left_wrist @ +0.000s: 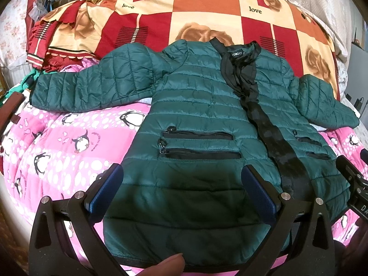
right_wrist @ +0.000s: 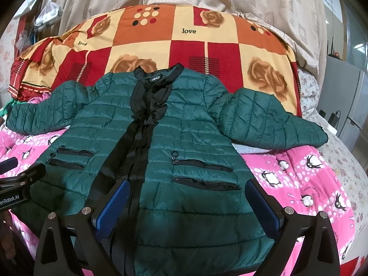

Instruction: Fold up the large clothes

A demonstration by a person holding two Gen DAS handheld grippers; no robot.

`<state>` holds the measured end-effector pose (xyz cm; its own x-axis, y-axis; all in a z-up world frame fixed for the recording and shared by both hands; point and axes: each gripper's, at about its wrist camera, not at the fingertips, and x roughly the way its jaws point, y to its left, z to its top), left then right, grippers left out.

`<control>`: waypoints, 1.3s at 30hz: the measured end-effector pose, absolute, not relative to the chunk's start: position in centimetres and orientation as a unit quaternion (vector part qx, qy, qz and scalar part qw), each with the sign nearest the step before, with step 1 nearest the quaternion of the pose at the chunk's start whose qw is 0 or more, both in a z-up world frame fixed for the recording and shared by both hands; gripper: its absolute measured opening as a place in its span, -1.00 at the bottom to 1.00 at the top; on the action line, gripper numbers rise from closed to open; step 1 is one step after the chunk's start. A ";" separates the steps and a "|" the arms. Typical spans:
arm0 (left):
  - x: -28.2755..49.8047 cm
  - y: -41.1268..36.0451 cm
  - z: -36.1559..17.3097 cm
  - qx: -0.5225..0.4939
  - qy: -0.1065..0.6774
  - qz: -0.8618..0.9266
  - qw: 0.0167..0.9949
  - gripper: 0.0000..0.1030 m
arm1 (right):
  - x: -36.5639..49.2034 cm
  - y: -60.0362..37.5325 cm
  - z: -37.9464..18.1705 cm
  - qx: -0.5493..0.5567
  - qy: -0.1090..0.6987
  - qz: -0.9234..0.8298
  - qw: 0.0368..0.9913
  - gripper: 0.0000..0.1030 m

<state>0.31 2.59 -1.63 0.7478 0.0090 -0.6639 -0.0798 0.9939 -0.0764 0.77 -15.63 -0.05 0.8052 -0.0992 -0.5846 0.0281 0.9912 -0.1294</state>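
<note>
The green quilted jacket (left_wrist: 195,119) lies front-up and spread flat, straight ahead of both grippers, its hem nearest them and its collar at the far end, with both sleeves stretched out to the sides. A black placket strip (right_wrist: 138,142) runs down its middle, and zipped pockets sit on each front panel. The left gripper (left_wrist: 181,179) hovers over the lower left panel with its blue-padded fingers spread wide and nothing between them; the right gripper (right_wrist: 187,195) hangs the same way over the lower right panel, fingers apart and empty. Under the jacket is a pink penguin blanket (left_wrist: 69,142), and beyond the collar a red and orange patchwork quilt (right_wrist: 207,46). The folding looks not yet begun: the garment is only laid out. The next move probably calls for each gripper to reach out to a sleeve or side edge, pinch the slippery padded fabric firmly, and carry it inward over the body.
</note>
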 end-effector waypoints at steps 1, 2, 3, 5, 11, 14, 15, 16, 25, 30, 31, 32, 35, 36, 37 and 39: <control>0.3 2.6 -1.6 -0.050 0.354 0.024 0.933 0.99 | 0.8 -15.6 -0.1 -0.058 0.310 -0.034 0.948 0.93; 0.3 2.6 -1.6 -0.050 0.354 0.024 0.934 0.99 | 0.7 -15.6 0.0 -0.058 0.310 -0.034 0.948 0.93; 0.3 2.6 -1.6 -0.050 0.354 0.023 0.934 0.99 | 0.8 -15.6 -0.1 -0.058 0.310 -0.033 0.948 0.92; 0.3 2.6 -1.6 -0.050 0.354 0.023 0.934 0.99 | 0.8 -15.6 -0.1 -0.058 0.310 -0.033 0.948 0.92; 0.3 2.6 -1.6 -0.050 0.354 0.024 0.934 0.99 | 0.7 -15.7 0.0 -0.058 0.310 -0.034 0.949 0.93; 0.3 2.6 -1.6 -0.050 0.354 0.024 0.934 0.99 | 0.7 -15.7 0.0 -0.058 0.309 -0.034 0.949 0.93; 0.3 2.6 -1.6 -0.050 0.354 0.024 0.934 0.99 | 0.8 -15.7 0.0 -0.058 0.309 -0.033 0.949 0.93; 0.3 2.6 -1.6 -0.050 0.354 0.024 0.933 0.99 | 0.7 -15.7 0.0 -0.058 0.310 -0.033 0.948 0.93; 0.9 2.2 -2.1 -0.055 0.368 0.009 0.928 0.99 | 1.5 -15.7 0.7 -0.044 0.308 -0.040 0.950 0.92; 2.3 3.3 -2.3 -0.082 0.387 -0.005 0.918 0.99 | 3.9 -15.5 1.4 -0.015 0.280 -0.022 0.960 0.92; 2.8 3.6 -2.0 -0.082 0.384 0.003 0.920 0.99 | 4.5 -15.1 1.4 -0.014 0.277 -0.017 0.961 0.92; 3.1 3.9 -1.8 -0.079 0.381 0.009 0.921 0.99 | 5.3 -14.6 1.2 -0.015 0.276 -0.012 0.961 0.92; 5.1 5.5 -0.9 -0.062 0.369 0.025 0.927 0.99 | 7.7 -12.8 0.6 -0.023 0.284 0.008 0.959 0.92; 6.0 6.2 -0.8 -0.057 0.366 0.015 0.929 0.99 | 8.5 -12.2 0.4 -0.025 0.283 0.015 0.959 0.92; 6.9 6.8 -0.7 -0.049 0.364 0.005 0.930 0.99 | 9.1 -11.7 0.1 -0.026 0.283 0.020 0.959 0.92; 9.0 7.8 -0.9 -0.029 0.375 0.007 0.927 0.99 | 10.1 -10.9 -0.7 -0.031 0.279 0.027 0.959 0.92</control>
<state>9.00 7.79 -0.94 0.7194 -0.0098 -0.6945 -0.0342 0.9982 -0.0495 10.06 -10.86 -0.69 0.8429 0.0347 -0.5370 -0.0695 0.9966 -0.0448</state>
